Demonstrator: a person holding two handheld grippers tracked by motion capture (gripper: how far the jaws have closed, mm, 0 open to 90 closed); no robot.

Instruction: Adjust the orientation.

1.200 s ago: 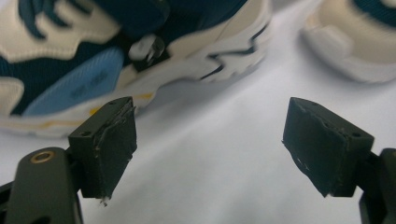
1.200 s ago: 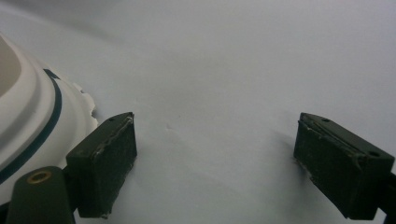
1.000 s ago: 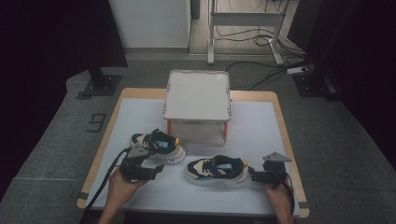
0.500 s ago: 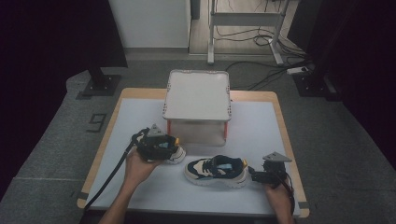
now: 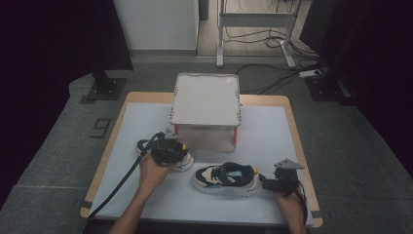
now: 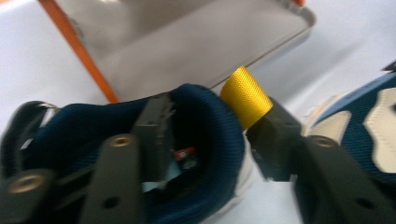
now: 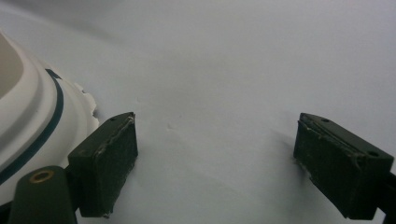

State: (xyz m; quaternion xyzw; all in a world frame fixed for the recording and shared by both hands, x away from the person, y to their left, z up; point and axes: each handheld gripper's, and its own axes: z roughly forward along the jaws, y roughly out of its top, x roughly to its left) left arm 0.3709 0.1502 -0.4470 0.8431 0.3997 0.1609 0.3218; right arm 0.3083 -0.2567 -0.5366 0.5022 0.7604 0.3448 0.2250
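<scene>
The left gripper [image 6: 205, 140] is seen clamped on the navy padded collar of a shoe [image 6: 205, 186], one jaw inside the opening and one outside against the yellow heel tab [image 6: 246, 95]. In the high view this left shoe [image 5: 182, 161] lies at centre left, just in front of the lidded storage box [image 5: 207, 109]; the contents of the box cannot be told. The right gripper [image 7: 215, 158] is held released, jaws wide apart over the white table [image 7: 233, 70], beside the white sole of the second shoe [image 5: 225, 178] at lower centre.
</scene>
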